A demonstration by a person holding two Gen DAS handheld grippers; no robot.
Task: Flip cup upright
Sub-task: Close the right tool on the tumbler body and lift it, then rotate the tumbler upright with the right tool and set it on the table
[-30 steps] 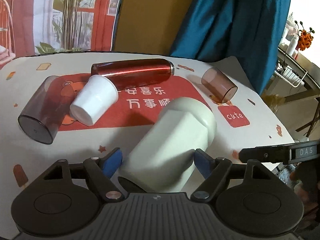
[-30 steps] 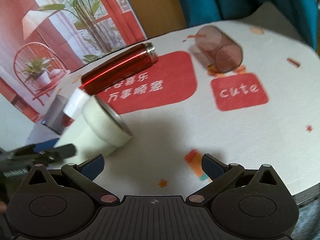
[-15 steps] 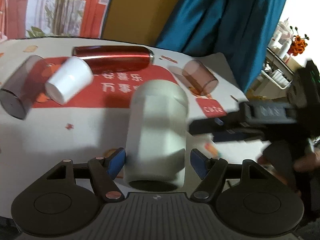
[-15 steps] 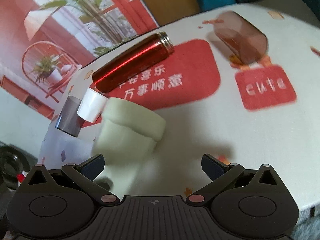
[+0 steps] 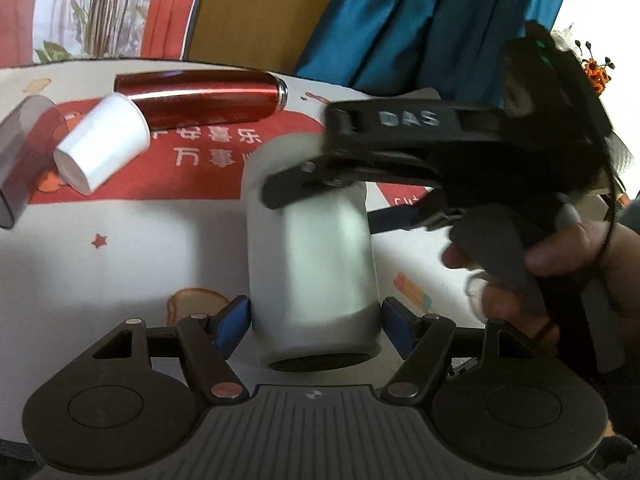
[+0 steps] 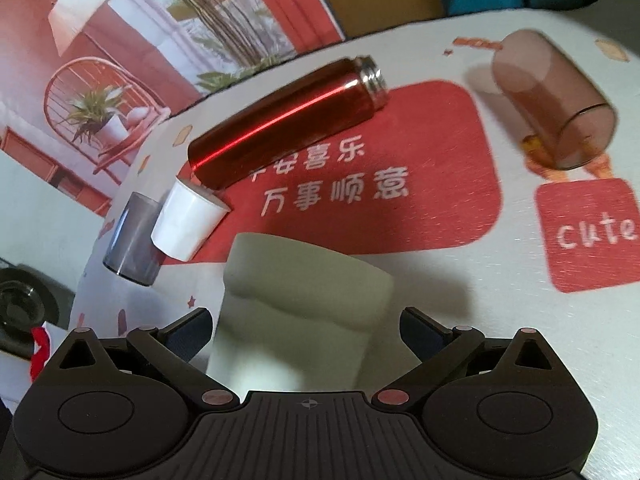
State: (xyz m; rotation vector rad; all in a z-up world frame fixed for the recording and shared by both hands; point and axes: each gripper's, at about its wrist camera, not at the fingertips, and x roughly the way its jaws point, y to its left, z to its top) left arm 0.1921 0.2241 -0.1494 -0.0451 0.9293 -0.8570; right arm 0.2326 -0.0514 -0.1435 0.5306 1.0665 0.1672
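- Fingers of the left gripper (image 5: 314, 322) press their blue pads against both sides of the pale cup (image 5: 310, 248) near its rim, clamped on it; the cup's open mouth faces the camera and its closed base points away, over the worktop (image 5: 132, 256).
- Fingers of the right gripper (image 6: 308, 326) stand spread apart on either side of the same pale cup (image 6: 304, 304); gaps show between pads and cup on both sides, so they are not gripping it.
- Nothing can be seen inside the cup's dark mouth.
- A red metal bottle (image 6: 288, 124), uncapped, lies on its side on the red patch of the cloth.
- A white paper cup (image 6: 188, 220) lies tipped just beside the bottle's base, touching a grey tumbler (image 6: 134, 240), also on its side.
- A brown translucent tumbler (image 6: 552, 100) lies apart toward the far right, empty as far as can be seen.
- Only the left view shows the right gripper (image 5: 420, 152) from outside, crossing in front of the pale cup's far end, with the person's hand (image 5: 568, 264) on it.
- Only the right view shows the brown tumbler and the worktop's left edge beside the grey tumbler.
- Open cloth lies between the pale cup and the "cute" patch (image 6: 588, 236).
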